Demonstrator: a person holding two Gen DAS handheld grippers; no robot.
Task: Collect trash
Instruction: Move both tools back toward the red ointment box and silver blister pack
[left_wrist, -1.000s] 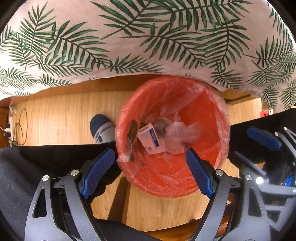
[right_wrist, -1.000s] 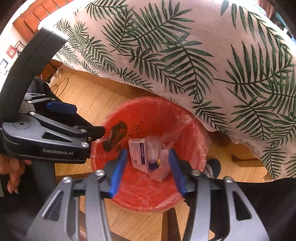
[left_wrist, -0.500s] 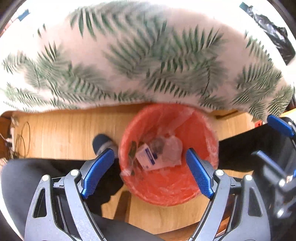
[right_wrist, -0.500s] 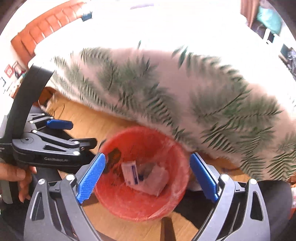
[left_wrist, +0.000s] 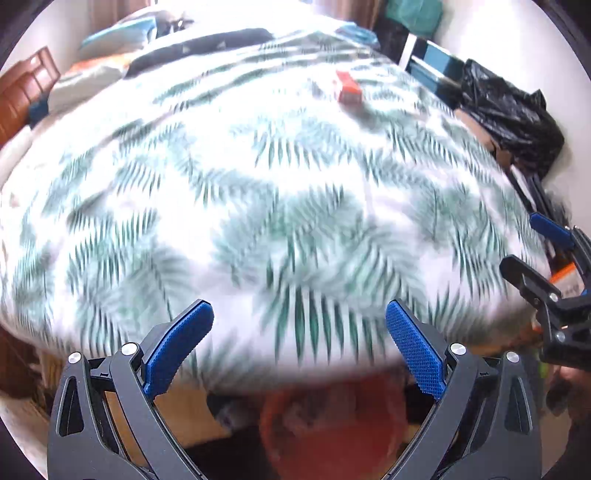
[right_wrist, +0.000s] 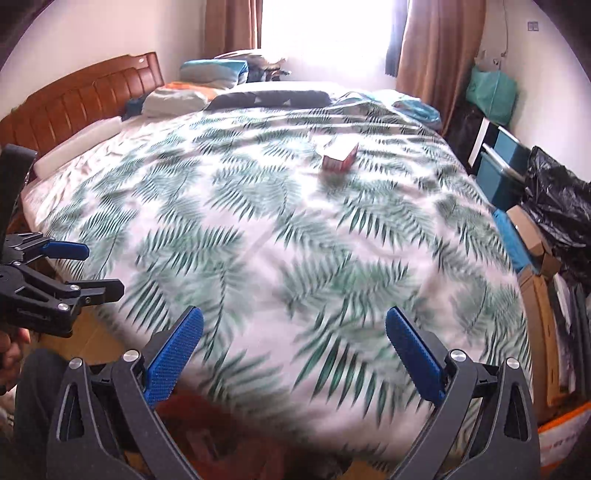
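Nearest, at six o'clock in the left wrist view, sits the round orange plastic bin (left_wrist: 332, 424), blurred and partly hidden under the edge of the bed; in the right wrist view it shows only as a dark reddish smear at the bottom.

The left gripper (left_wrist: 299, 347) has its blue-padded fingers spread wide with nothing between them. The right gripper (right_wrist: 295, 350) is likewise wide apart and empty. Each tool shows at the edge of the other's view.

Beyond them spreads the white bedcover printed with green palm leaves (right_wrist: 258, 229). Far across it, at about one o'clock in both views, lies the small red and white cardboard box (right_wrist: 340, 157), alone on the fabric and well apart from both grippers. It looks like the next piece of trash.

The likely trouble is reach: the box lies far across a soft surface, so a gripper pressing down could sink the cover and tip the box aside. The heavy blur makes judging its edges risky.

At the far end are the pillows (right_wrist: 177, 99) and the wooden headboard (right_wrist: 81, 92).
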